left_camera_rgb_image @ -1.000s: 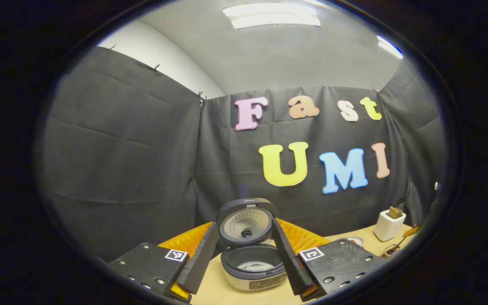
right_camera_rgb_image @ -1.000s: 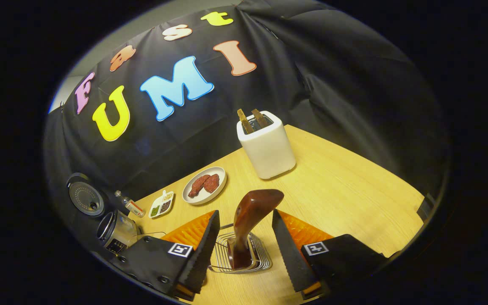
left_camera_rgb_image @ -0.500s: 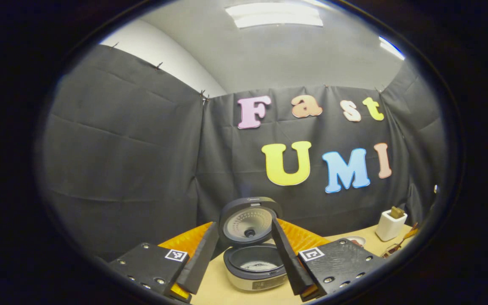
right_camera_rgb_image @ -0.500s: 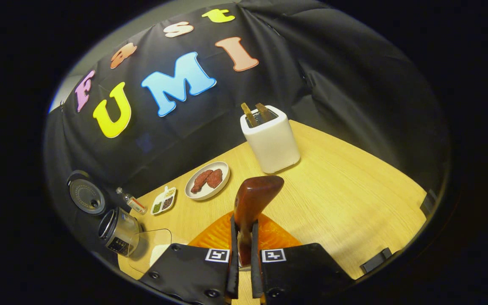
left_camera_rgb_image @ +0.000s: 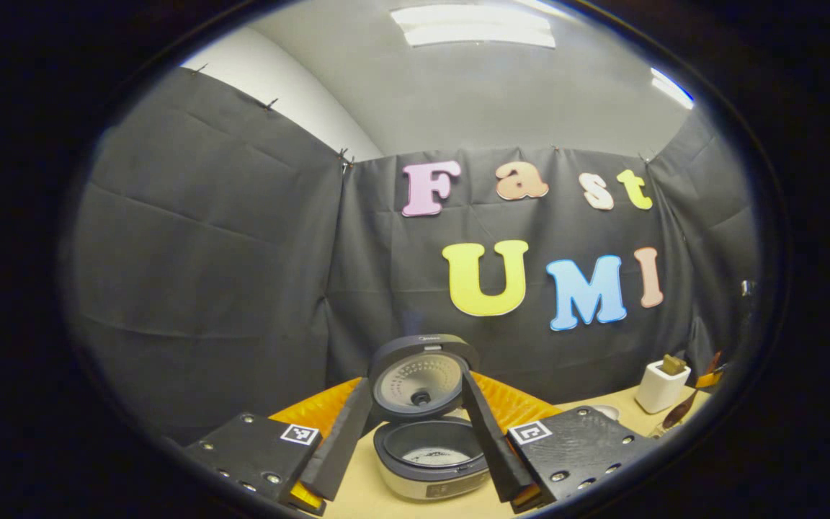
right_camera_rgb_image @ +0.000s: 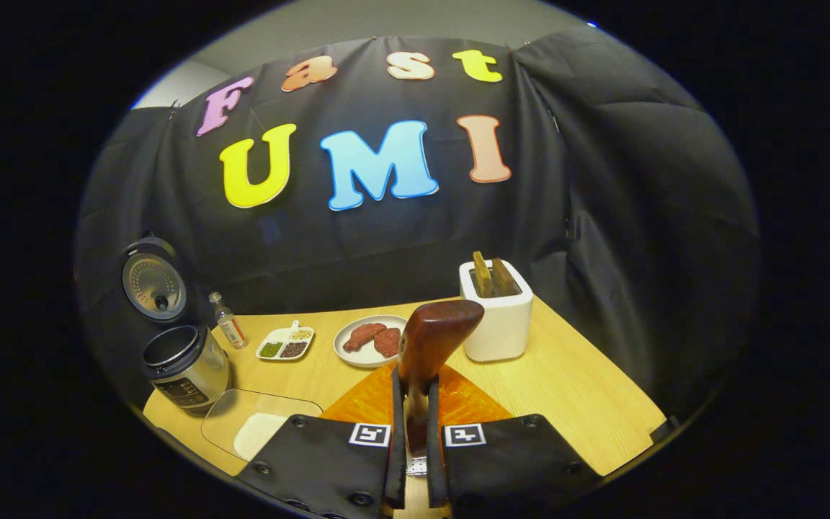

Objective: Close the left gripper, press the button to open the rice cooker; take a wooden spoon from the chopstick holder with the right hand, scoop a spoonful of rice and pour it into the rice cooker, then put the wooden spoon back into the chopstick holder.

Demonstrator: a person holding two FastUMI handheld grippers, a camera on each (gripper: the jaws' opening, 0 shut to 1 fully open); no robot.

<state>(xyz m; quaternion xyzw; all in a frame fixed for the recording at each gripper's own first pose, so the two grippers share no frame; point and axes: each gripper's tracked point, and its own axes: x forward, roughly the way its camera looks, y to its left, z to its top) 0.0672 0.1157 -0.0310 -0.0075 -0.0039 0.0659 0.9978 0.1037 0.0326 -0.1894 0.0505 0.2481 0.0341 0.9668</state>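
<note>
Down at the near edge of the right gripper view, the right gripper [right_camera_rgb_image: 415, 432] is clamped on the wooden spoon [right_camera_rgb_image: 431, 339], both fingers pressed against its handle. The spoon stands roughly upright, long axis running away from the camera, its dark rounded bowl uppermost and tipped a little to the right. Just left of the fingers lies a clear tray [right_camera_rgb_image: 256, 425] with a patch of white rice in it, on the wooden table [right_camera_rgb_image: 573, 404]. Farther left stands the rice cooker [right_camera_rgb_image: 186, 366], lid thrown back and upright. Behind the spoon sit a plate of meat [right_camera_rgb_image: 372, 340], a small divided dish [right_camera_rgb_image: 285, 344] and a little bottle [right_camera_rgb_image: 228, 330], and to the right a white toaster [right_camera_rgb_image: 500, 317] with two slices sticking up.

In the left gripper view, the left gripper [left_camera_rgb_image: 415, 440] holds its fingers well apart, gripping nothing, framing the open cooker [left_camera_rgb_image: 429, 447] head-on so its inner pot is visible. Far right, the spoon [left_camera_rgb_image: 678, 414] appears tiny, slanting up to the right beside the toaster [left_camera_rgb_image: 661, 386].
</note>
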